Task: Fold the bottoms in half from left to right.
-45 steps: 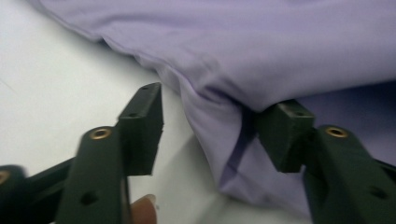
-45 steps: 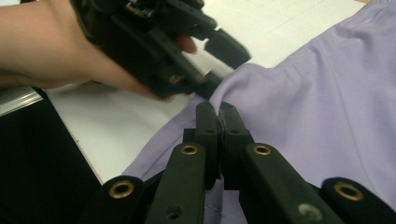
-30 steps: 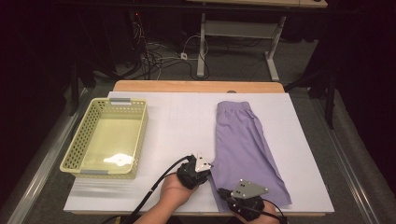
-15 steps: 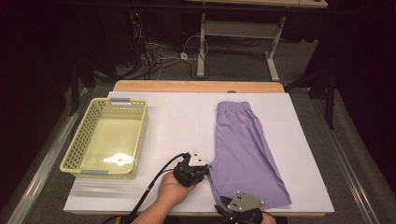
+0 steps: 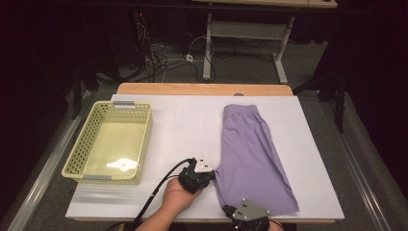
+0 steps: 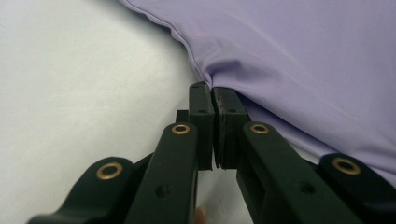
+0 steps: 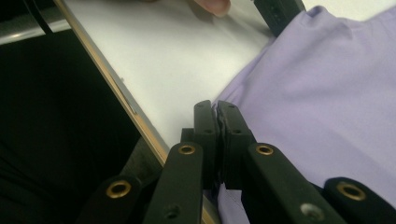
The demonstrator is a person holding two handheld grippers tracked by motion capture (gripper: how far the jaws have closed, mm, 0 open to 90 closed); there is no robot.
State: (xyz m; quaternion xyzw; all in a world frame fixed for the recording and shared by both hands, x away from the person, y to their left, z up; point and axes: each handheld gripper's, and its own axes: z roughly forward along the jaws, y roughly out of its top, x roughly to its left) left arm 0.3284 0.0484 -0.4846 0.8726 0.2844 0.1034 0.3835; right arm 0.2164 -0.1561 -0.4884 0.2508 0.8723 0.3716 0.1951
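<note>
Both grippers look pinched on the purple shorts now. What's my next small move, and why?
Probably lift both together and carry the near hem toward the waistband. The left gripper is shut on the purple shorts at their left edge, the right gripper on the near corner, and the rest lies flat.

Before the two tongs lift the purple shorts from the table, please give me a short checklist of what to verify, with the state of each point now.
1. Left tongs shut on the purple shorts: ok, the cloth puckers at the tips on the left edge.
2. Right tongs shut on the shorts: ok, they pinch the near corner by the table edge.
3. Both layers of cloth caught: cannot tell.
4. Shorts lie flat, not tangled: ok.
5. Yellow basket holds nothing: ok.
6. Cable of the left tongs off the shorts: ok, it trails toward the person.
</note>
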